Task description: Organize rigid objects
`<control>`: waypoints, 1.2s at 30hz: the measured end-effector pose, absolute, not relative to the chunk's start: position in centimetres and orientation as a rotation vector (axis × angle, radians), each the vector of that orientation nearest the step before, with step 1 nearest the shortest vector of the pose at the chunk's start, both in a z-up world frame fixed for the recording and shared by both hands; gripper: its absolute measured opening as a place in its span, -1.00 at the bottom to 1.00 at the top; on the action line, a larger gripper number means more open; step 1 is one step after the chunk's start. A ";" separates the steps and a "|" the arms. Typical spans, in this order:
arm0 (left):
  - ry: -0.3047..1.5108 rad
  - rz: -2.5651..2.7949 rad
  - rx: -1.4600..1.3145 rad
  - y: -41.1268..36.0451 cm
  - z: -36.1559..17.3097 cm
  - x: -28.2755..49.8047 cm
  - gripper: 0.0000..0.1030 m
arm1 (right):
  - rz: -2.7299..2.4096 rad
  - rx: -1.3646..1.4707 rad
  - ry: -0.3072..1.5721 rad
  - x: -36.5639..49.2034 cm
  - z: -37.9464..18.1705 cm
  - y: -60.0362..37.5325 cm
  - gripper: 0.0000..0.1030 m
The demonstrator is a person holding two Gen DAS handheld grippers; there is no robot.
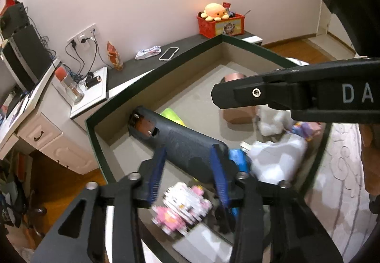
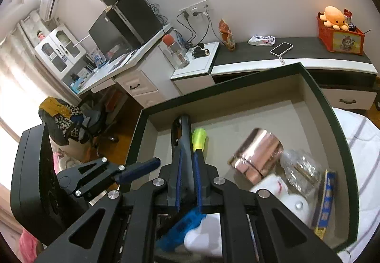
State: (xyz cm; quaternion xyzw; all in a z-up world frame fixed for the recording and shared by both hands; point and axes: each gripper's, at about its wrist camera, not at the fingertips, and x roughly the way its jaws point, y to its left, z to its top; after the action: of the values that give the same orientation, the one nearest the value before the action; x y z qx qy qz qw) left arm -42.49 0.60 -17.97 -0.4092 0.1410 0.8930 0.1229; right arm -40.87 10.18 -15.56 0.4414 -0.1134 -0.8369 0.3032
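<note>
A black pistol-grip shaped part lies slanted in the green-rimmed box, its far end near the left wall. My left gripper hovers just above it, open, blue pads straddling the part without pressing on it. Its one visible blue finger shows over the box's left rim. My right gripper is shut, and only the black part beyond shows through the slit. From the side, the right gripper carries nothing at its tip.
In the box lie a yellow-green piece, a copper cup, clear plastic, a white container and a pink block toy. Behind, a dark shelf carries a phone and a red basket.
</note>
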 end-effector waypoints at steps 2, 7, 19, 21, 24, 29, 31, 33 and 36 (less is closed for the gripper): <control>0.410 2.614 -1.194 0.9 -17.6 -41.6 0.23 | -2.223 1.168 -0.305 -40.1 -15.3 10.7 -0.80; 0.429 2.667 -1.158 2.0 -16.5 -39.2 0.89 | -2.252 1.177 -0.309 -38.4 -14.5 12.3 -0.02; 0.306 2.849 -1.070 3.2 -12.6 -32.6 0.99 | -2.457 0.979 -0.197 -32.2 -9.3 16.1 1.00; 0.293 2.877 -1.042 3.5 -11.9 -31.1 0.99 | -2.495 0.941 -0.158 -30.5 -8.6 16.6 1.00; 0.291 2.927 -0.993 4.2 -10.9 -28.5 0.99 | -2.617 0.871 -0.104 -27.5 -7.6 17.7 1.00; 0.284 2.989 -0.899 4.8 -9.1 -24.3 0.99 | -2.725 0.783 -0.045 -22.6 -7.2 19.3 1.00; 0.247 3.023 -0.877 4.6 -8.4 -22.8 0.99 | -2.757 0.772 -0.049 -20.4 -7.3 19.9 1.00; 0.206 3.063 -0.852 4.4 -7.8 -21.1 0.99 | -2.757 0.769 -0.075 -18.5 -7.6 20.1 1.00; 0.135 3.051 -0.795 4.3 -6.9 -18.7 0.99 | -2.745 0.774 -0.114 -16.0 -8.0 20.0 1.00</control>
State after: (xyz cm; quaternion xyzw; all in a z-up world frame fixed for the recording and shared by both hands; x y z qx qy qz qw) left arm -18.70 4.30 -6.86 -0.2520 0.0428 0.9668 -0.0070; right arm -15.98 20.03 -7.98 0.2683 -0.0396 -0.9518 0.1430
